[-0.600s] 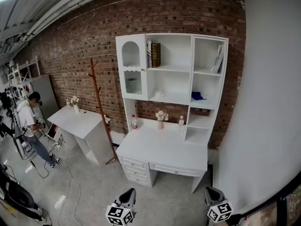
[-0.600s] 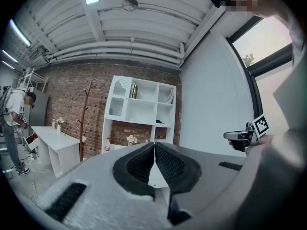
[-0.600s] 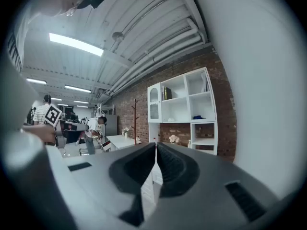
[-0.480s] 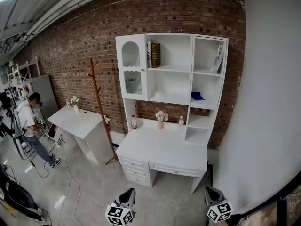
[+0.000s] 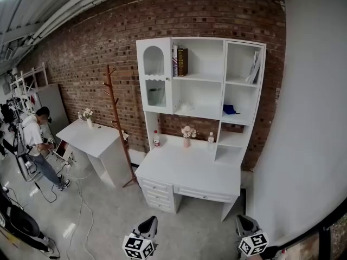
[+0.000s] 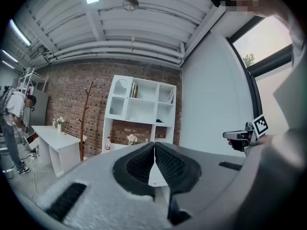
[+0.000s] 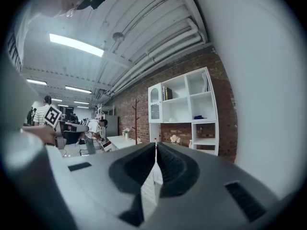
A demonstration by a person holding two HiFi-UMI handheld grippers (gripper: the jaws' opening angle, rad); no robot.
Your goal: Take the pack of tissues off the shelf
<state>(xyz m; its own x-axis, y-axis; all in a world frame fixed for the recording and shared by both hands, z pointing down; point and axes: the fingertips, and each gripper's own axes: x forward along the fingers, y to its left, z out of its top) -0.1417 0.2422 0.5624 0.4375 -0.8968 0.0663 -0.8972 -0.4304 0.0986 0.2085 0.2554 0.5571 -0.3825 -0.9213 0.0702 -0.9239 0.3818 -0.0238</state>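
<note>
A white shelf unit (image 5: 238, 83) stands on a desk against the brick wall, well ahead of both grippers. A small blue item (image 5: 230, 109) lies in its right-hand compartment and a small white item (image 5: 183, 107) in the middle one; I cannot tell which is the tissue pack. My left gripper (image 5: 150, 221) and right gripper (image 5: 242, 220) show at the bottom edge of the head view, far from the shelf. The left gripper (image 6: 154, 150) is shut with nothing in it. The right gripper (image 7: 156, 150) is also shut and holds nothing.
The white desk (image 5: 190, 172) has drawers and carries two bottles and a flower vase (image 5: 187, 134). A wooden coat stand (image 5: 116, 123) and a second white table (image 5: 89, 140) stand to the left. A person (image 5: 35, 142) works at far left; cables lie on the floor. A white wall (image 5: 309, 118) is at right.
The head view has shifted a little, so the shelf unit sits slightly further right in the picture. Both grippers keep their places at the bottom edge.
</note>
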